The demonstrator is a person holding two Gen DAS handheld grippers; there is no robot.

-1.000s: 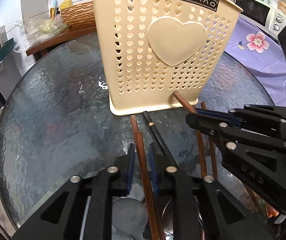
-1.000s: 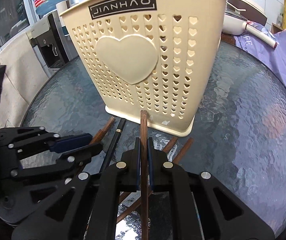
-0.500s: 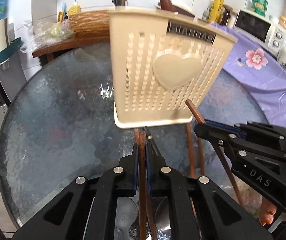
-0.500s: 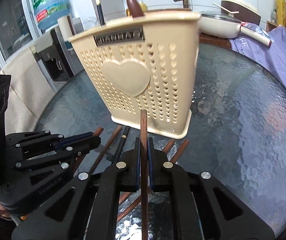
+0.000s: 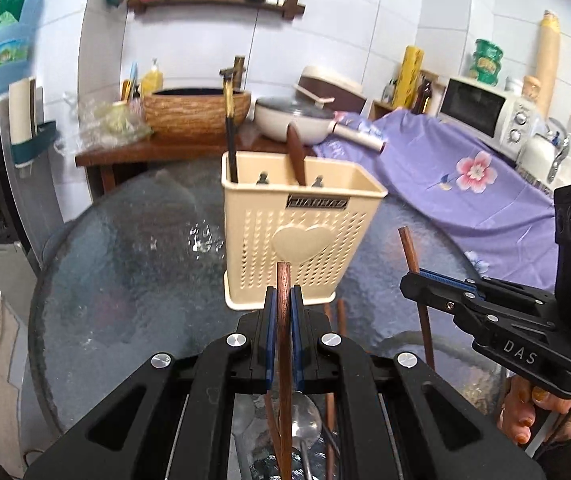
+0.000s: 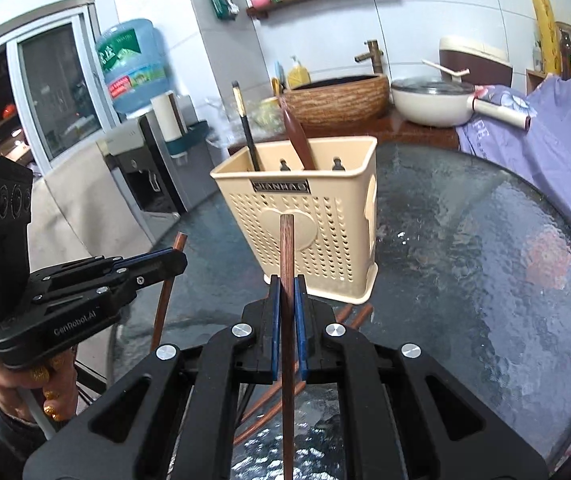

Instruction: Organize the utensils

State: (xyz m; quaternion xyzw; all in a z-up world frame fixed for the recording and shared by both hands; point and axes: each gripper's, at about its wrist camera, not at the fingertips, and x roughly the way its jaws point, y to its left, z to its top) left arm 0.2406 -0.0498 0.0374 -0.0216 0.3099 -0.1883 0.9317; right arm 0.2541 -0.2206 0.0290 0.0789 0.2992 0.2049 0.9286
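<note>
Both grippers have risen off the glass table (image 5: 117, 264), so the cream holder (image 5: 297, 236) at twelve o'clock now shows its open top. The left gripper (image 5: 281, 312) stays clenched on a brown chopstick (image 5: 284, 300) and the right gripper (image 6: 287, 304) on another chopstick (image 6: 286, 256), both slim, dark wood, tips toward the holder.

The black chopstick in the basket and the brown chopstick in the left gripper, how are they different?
The black chopstick is black with a gold band near its top; the brown chopstick is plain reddish-brown wood. The black one stands in the cream basket; the brown one is clamped in the left hand-held gripper, outside the basket. Both are long, thin sticks.
</note>
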